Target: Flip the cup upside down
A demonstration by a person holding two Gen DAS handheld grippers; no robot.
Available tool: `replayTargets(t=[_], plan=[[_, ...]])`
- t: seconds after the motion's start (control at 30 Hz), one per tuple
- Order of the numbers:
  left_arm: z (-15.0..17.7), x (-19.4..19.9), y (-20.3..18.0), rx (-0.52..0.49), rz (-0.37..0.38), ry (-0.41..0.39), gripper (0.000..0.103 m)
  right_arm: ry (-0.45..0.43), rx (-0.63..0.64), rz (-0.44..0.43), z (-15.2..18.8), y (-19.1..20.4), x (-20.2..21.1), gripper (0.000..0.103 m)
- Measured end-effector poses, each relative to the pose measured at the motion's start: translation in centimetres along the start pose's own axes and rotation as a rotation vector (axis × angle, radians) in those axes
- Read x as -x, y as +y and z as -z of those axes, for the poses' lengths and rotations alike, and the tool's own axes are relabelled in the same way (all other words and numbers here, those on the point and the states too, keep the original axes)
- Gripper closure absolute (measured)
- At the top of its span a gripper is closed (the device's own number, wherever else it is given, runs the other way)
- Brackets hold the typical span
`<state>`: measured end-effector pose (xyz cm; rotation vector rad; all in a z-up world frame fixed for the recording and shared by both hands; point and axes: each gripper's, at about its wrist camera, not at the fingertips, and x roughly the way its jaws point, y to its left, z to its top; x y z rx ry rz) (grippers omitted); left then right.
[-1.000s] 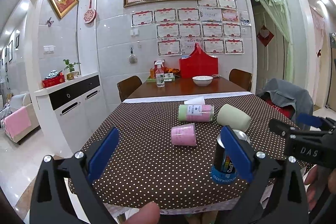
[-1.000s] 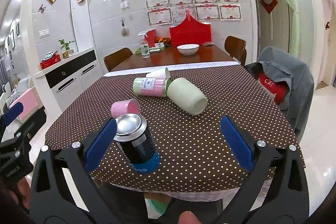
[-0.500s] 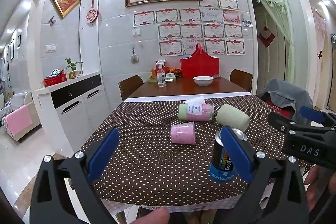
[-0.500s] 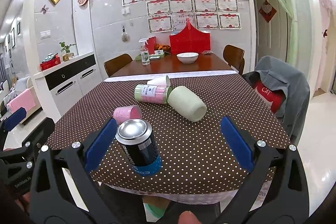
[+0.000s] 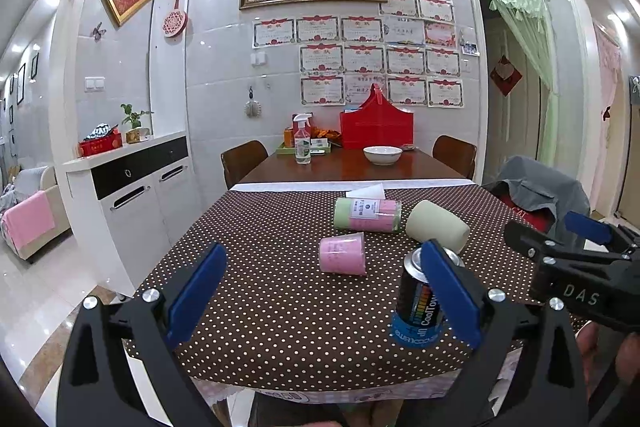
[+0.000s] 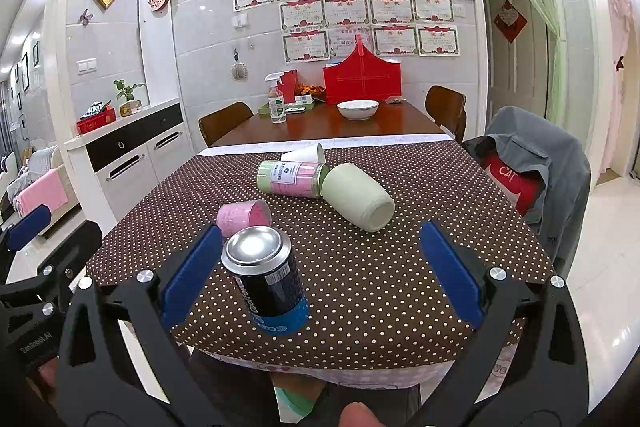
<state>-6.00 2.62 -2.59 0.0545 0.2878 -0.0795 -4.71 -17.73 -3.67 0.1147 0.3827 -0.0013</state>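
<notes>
A pale green cup (image 5: 438, 230) (image 6: 358, 201) lies on its side on the dotted tablecloth. A small pink cup (image 5: 343, 259) (image 6: 243, 218) also lies on its side, nearer the front. A white paper cup (image 6: 304, 155) lies behind them. My left gripper (image 5: 324, 299) is open and empty, held before the table's front edge. My right gripper (image 6: 320, 275) is open and empty, also before the front edge. The right gripper shows at the right of the left wrist view (image 5: 576, 251).
A dark drink can (image 5: 420, 303) (image 6: 266, 281) stands upright near the front edge. A green and pink canister (image 5: 368, 214) (image 6: 292, 179) lies beside the green cup. A chair with a grey jacket (image 6: 536, 163) stands at the right. A white cabinet (image 5: 132, 187) stands at the left.
Both grippers have drawn back and risen slightly from the table. The objects on the cloth have not moved. Both grippers stay open.
</notes>
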Motion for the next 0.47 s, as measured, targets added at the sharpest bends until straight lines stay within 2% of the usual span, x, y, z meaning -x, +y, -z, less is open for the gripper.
replayTargets(t=[0.47], plan=[[0.2, -0.45, -0.6, -0.024, -0.029, 0.011, 0.007, 0.003, -0.004, -0.004, 0.03, 0.2, 0.09, 0.006]])
